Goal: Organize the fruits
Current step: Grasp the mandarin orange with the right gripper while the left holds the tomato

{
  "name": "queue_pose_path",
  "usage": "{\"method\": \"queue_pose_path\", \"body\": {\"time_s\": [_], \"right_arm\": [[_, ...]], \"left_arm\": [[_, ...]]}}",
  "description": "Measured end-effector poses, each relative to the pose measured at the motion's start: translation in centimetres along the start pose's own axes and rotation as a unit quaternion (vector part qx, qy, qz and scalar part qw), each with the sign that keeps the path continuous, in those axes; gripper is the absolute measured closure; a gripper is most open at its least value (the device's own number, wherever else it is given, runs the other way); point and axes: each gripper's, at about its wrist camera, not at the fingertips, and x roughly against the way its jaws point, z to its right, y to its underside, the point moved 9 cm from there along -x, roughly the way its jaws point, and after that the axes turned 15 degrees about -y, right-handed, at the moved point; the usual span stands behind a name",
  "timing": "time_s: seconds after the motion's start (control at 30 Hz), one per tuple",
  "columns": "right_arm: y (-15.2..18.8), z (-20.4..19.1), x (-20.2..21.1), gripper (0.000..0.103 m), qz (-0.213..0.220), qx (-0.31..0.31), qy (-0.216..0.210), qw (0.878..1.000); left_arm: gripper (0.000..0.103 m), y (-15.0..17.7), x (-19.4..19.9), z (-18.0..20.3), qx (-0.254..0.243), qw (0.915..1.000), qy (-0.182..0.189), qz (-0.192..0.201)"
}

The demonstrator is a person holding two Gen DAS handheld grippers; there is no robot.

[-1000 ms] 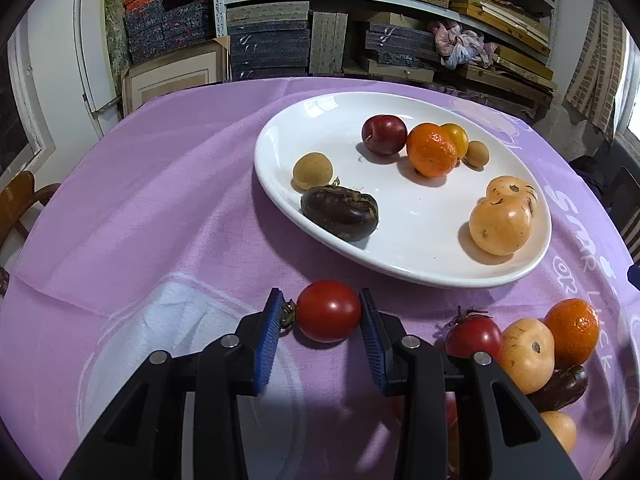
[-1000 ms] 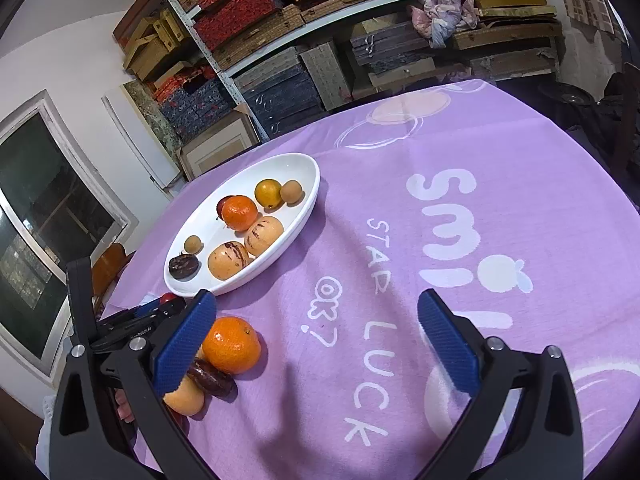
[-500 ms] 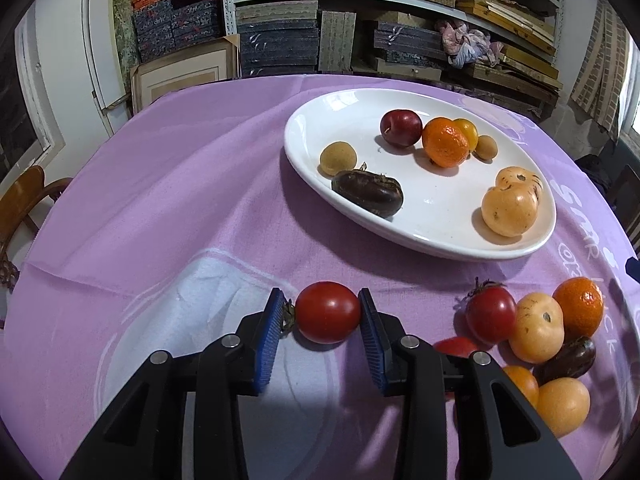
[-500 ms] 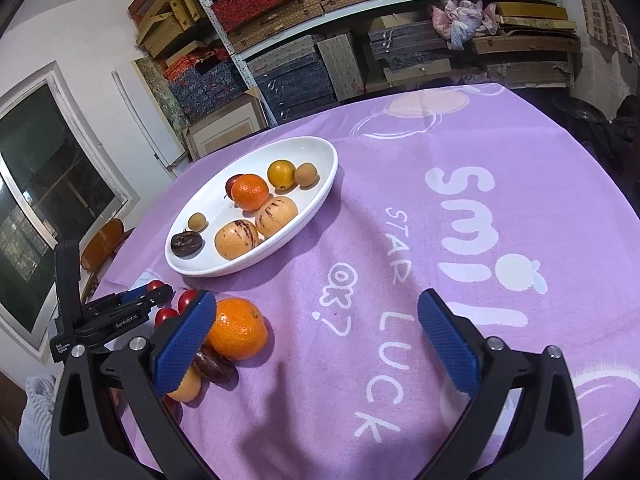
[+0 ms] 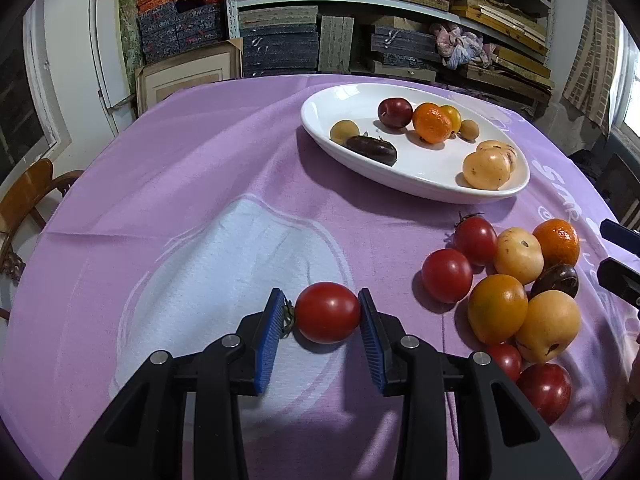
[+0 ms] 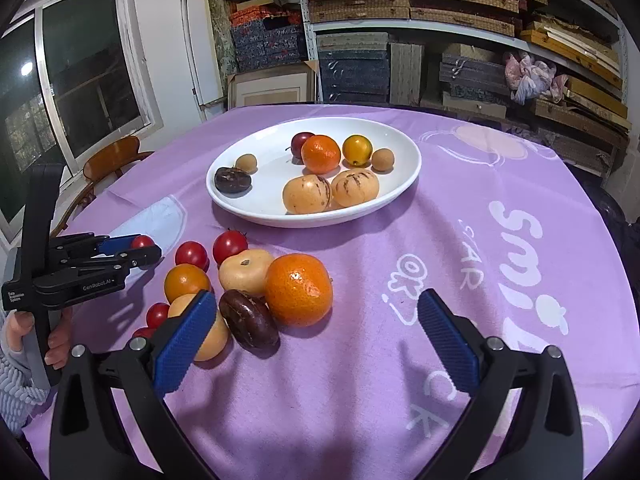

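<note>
Nearest the left wrist camera, the left gripper has its jaws clamped on a red tomato by its two ends, just above the purple-clothed desk. The right gripper has its jaws spread wide and holding nothing — the loose fruit pile sits at its ten o'clock. Farther off, at twelve o'clock, the white plate holds more fruit.

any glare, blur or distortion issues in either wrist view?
Left wrist: sharp, strong fisheye bending of the shelves, dark vignette corners, a small highlight on the gripped tomato. Right wrist: also sharp, a lamp reflection in the window, soft shadows under the white plate.
</note>
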Motion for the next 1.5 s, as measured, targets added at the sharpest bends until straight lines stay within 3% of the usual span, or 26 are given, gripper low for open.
{"method": "queue_pose_path", "body": {"time_s": [0.3, 0.4, 0.5, 0.6, 0.73, 0.9, 0.97, 1.03, 1.2, 1.27, 1.37, 1.5], "right_arm": [[0.0, 2.3, -2.2, 0.004, -0.013, -0.05, 0.009, 0.999], [0.0, 3.6, -1.8, 0.004, -0.015, -0.053, 0.042, 0.998], [0.4, 5.0, -0.8, 0.004, -0.009, -0.074, 0.049, 0.996], [0.1, 5.9, 0.4, 0.004, 0.007, -0.069, 0.081, 0.994], [-0.4, 5.2, 0.2, 0.004, 0.018, -0.062, 0.064, 0.996], [-1.0, 4.4, -1.0, 0.005, 0.011, -0.026, 0.079, 0.997], [-1.1, 4.7, -1.1, 0.019, 0.011, -0.028, 0.076, 0.997], [-1.1, 5.1, -1.5, 0.027, 0.003, -0.037, 0.064, 0.997], [-1.2, 4.0, -2.5, 0.027, -0.011, -0.015, 0.046, 0.999], [-1.0, 3.1, -3.3, 0.032, -0.023, 0.001, 0.043, 0.999], [-0.5, 2.3, -4.7, 0.052, -0.051, 0.01, 0.029, 0.998], [-0.4, 2.1, -4.9, 0.054, -0.054, 0.008, 0.024, 0.998]], "left_arm": [[0.065, 0.1, -0.2, 0.4, 0.0, 0.9998, 0.017, -0.008], [0.065, 0.1, -0.2, 0.5, 0.0, 0.9998, 0.018, -0.008], [0.065, 0.1, -0.2, 0.5, 0.002, 0.9998, 0.02, -0.008], [0.065, 0.1, -0.2, 0.5, 0.003, 0.9997, 0.022, -0.009], [0.065, 0.0, -0.3, 0.5, 0.001, 0.9997, 0.022, -0.01], [0.064, 0.0, -0.3, 0.6, 0.0, 0.9997, 0.022, -0.01], [0.064, 0.0, -0.3, 0.6, -0.001, 0.9997, 0.022, -0.01], [0.064, 0.0, -0.3, 0.6, -0.001, 0.9997, 0.022, -0.01], [0.064, 0.0, -0.2, 0.7, -0.001, 0.9997, 0.022, -0.01], [0.064, 0.0, -0.2, 0.7, -0.002, 0.9997, 0.022, -0.01], [0.064, 0.0, -0.2, 0.8, -0.002, 0.9997, 0.022, -0.009], [0.064, 0.0, -0.2, 0.8, -0.003, 0.9997, 0.022, -0.01]]}}
